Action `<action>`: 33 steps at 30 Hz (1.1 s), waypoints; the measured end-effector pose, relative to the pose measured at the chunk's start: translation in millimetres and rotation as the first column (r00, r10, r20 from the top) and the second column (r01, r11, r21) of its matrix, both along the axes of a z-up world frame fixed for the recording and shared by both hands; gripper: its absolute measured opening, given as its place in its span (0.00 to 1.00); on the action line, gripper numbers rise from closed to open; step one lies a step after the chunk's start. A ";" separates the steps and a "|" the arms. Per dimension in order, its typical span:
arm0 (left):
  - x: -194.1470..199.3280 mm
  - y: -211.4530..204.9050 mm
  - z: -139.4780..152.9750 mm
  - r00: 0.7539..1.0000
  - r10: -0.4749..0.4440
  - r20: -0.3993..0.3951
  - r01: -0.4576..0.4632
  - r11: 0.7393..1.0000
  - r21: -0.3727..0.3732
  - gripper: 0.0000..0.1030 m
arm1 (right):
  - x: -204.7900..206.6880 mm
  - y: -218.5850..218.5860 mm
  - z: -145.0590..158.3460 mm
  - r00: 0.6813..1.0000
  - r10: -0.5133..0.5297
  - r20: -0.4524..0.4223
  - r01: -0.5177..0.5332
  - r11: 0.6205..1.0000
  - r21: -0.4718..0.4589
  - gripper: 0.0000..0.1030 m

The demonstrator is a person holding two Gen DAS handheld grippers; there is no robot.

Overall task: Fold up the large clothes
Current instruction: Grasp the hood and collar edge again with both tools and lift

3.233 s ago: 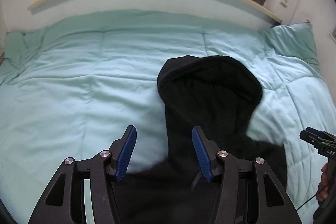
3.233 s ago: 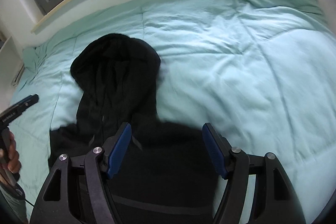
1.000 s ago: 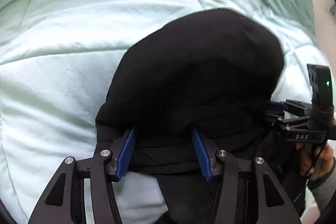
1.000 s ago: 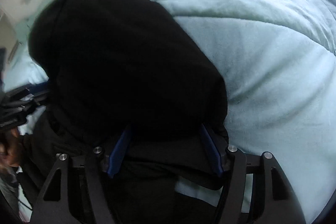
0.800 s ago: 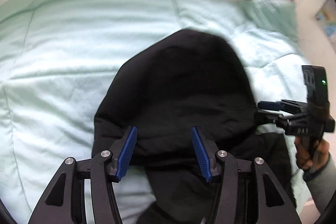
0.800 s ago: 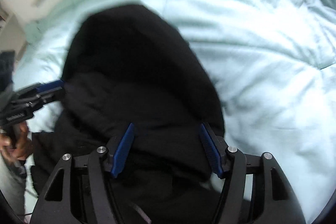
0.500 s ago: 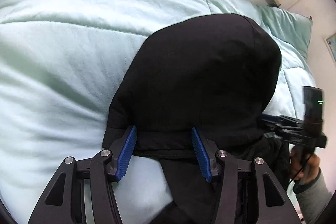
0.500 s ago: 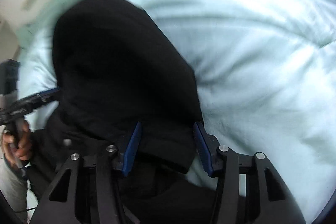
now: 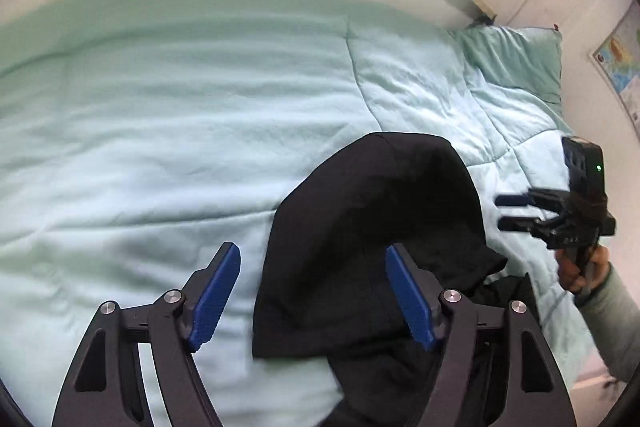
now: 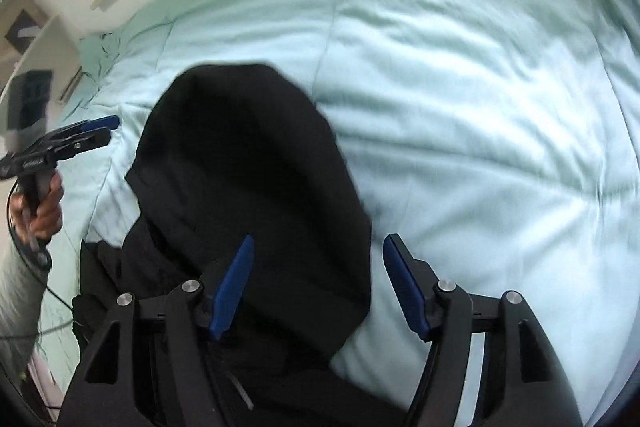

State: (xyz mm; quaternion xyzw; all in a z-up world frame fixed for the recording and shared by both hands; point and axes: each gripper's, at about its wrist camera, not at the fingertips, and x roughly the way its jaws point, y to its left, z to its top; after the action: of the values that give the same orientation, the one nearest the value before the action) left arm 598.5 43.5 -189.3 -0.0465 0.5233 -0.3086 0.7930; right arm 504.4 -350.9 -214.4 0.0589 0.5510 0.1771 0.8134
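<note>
Left wrist view has the mint duvet filling the frame and my black hoodie lying on it lower centre, long axis running up and right from my tongs. My left gripper straddles its near edge, jaws opening, pads clear of cloth. Right wrist view: right gripper likewise opening over the hoodie's lower right edge, nothing pinched, equally near.

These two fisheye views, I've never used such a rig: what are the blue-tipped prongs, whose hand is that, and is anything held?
Each picture comes from a camera on a hand-held tool, looking along its two blue-padded fingers. The left tongs fill the bottom of the left wrist view; the right tongs fill the right's. Each view also catches the other tool, gripped by the person's hand. A black hooded garment lies on a mint-green quilt covering a bed. Both tongs' jaws are opening above the cloth; neither pinches it, so nothing is held.
</note>
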 end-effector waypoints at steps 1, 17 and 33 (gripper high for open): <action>12.5 -3.1 -9.2 0.998 -0.031 -0.050 0.030 0.999 -0.014 0.74 | 9.8 -2.0 -3.9 1.000 0.019 -0.013 -0.018 0.999 0.029 0.68; -17.9 -34.7 -17.1 0.988 -0.152 0.039 0.151 0.988 0.027 0.15 | -3.9 80.7 -11.3 0.977 0.203 0.059 -0.203 0.979 -0.002 0.16; -345.3 -4.3 72.5 0.969 -0.141 0.203 0.114 0.984 0.140 0.15 | -284.7 118.8 96.1 0.931 0.264 0.253 -0.196 0.944 -0.263 0.16</action>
State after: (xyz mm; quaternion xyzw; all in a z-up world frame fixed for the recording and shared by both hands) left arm 253.2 39.1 -116.9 0.0713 0.4564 -0.3280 0.8241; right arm 219.7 -232.1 -118.3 -0.1287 0.4483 0.2124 0.8587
